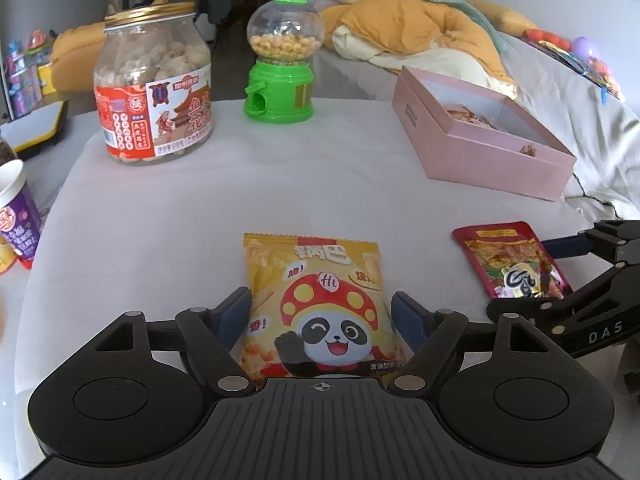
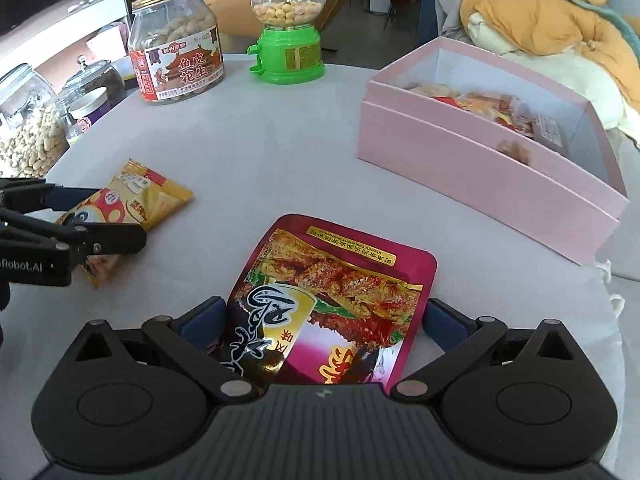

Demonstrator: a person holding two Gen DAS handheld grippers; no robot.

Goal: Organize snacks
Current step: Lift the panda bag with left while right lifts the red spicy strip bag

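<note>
A yellow panda snack bag (image 1: 316, 304) lies on the grey table between the fingers of my left gripper (image 1: 320, 316), which is open around its lower half; it also shows in the right wrist view (image 2: 132, 208). A dark red snack packet (image 2: 332, 304) lies between the fingers of my right gripper (image 2: 324, 324), also open around it; it also shows in the left wrist view (image 1: 512, 260). An open pink box (image 2: 480, 164) holding several snacks stands at the right; it also shows in the left wrist view (image 1: 476, 136).
A peanut jar (image 1: 154, 84) and a green candy dispenser (image 1: 282, 60) stand at the table's far side. Glass jars (image 2: 28, 120) and a purple cup (image 1: 18, 216) sit at the left. A bed with yellow bedding (image 1: 420, 24) lies behind.
</note>
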